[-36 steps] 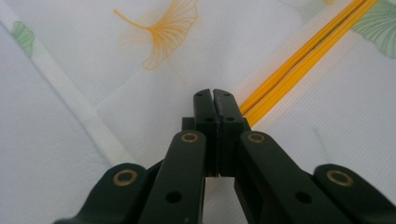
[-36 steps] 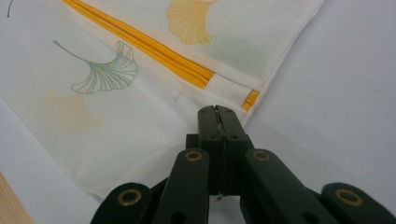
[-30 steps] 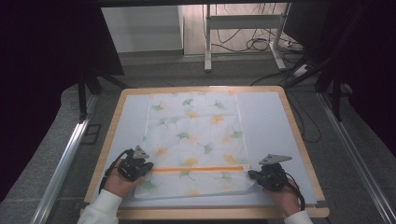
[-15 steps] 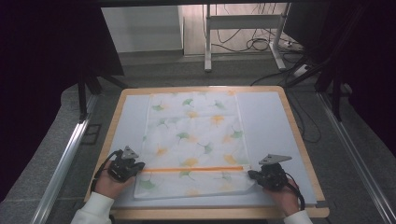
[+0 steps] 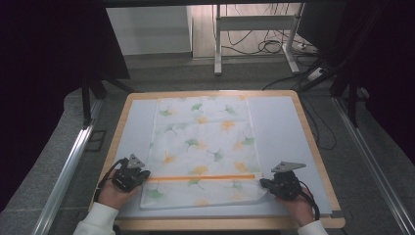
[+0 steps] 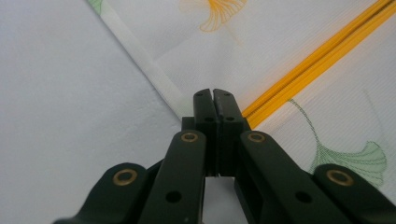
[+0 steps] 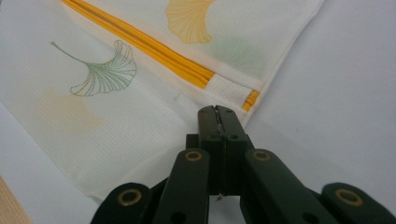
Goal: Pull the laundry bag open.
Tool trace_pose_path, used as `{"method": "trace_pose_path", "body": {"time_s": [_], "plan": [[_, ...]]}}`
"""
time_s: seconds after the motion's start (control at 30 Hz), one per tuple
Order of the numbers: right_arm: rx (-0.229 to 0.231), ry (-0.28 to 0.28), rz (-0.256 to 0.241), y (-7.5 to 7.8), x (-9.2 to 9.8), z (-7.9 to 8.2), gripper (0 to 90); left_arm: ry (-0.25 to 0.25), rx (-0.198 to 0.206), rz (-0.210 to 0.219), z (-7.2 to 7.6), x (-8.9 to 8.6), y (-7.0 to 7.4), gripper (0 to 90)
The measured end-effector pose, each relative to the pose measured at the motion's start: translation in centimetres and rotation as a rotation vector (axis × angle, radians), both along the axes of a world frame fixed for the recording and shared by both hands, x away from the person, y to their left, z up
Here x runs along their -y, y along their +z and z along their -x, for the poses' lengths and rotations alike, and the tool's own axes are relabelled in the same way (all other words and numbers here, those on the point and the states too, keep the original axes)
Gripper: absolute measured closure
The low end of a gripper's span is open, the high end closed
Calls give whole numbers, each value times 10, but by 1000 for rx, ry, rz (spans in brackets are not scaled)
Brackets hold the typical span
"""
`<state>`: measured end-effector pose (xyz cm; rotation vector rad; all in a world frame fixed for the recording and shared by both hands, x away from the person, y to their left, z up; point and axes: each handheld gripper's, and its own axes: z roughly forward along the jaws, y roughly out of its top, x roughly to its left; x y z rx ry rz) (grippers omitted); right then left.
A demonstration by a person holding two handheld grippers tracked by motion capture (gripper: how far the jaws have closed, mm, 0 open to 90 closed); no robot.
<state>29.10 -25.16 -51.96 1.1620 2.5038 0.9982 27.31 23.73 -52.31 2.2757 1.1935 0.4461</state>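
Note:
A white mesh bag (image 5: 203, 142) printed with ginkgo leaves lies flat on the table's pale mat (image 5: 279, 127). An orange zipper (image 5: 205, 177) runs across its near part. My left gripper (image 5: 145, 175) sits at the zipper's left end. In the left gripper view its tips (image 6: 214, 93) are shut together where the bag's white edge strip (image 6: 154, 79) meets the zipper (image 6: 317, 51). My right gripper (image 5: 263, 182) is at the zipper's right end. Its tips (image 7: 217, 111) are shut on the bag's edge (image 7: 116, 116), just below the zipper's end (image 7: 250, 99).
The wooden table rim (image 5: 313, 142) frames the mat, with bare mat on both sides of the bag. Metal rails (image 5: 68, 166) run along the floor left and right. Desk legs and cables (image 5: 264, 46) lie beyond the far edge.
My left gripper has slid leftward along the near part of the bag to the zipper's left end. The right gripper has stayed in place.

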Motion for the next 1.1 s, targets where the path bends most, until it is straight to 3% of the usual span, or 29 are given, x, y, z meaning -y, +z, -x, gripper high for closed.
{"method": "trace_pose_path", "body": {"time_s": [0.23, 0.37, 0.43, 0.53, 0.7, 0.8, 0.9, 1.03, 1.1], "plan": [[1, -3, -3, 0, 0, 1, 899, 3, 2, 50, -1, -3, 0, 900], [11, 4, 11, 2, -1, 4, 897, 17, 55, 63, 0, -4, 0, 864], [13, 10, -1, 3, -1, 5, 893, 34, 79, 108, 1, -6, 3, 773], [55, 20, -35, 7, -2, 8, 809, 41, 107, 161, -1, -9, 9, 682], [112, 39, -73, 13, -3, 7, 631, 30, 155, 190, -3, -4, 14, 534], [164, -9, -69, 18, -3, 1, 489, 37, 175, 201, -4, -2, 17, 473], [195, -46, -76, 19, 1, -11, 435, 53, 185, 214, -7, -5, 20, 445], [193, -90, -93, 18, 15, -25, 409, 104, 184, 259, -17, -15, 21, 421], [200, -104, -83, 16, 23, -30, 406, 128, 189, 248, -25, -18, 20, 421]]}}
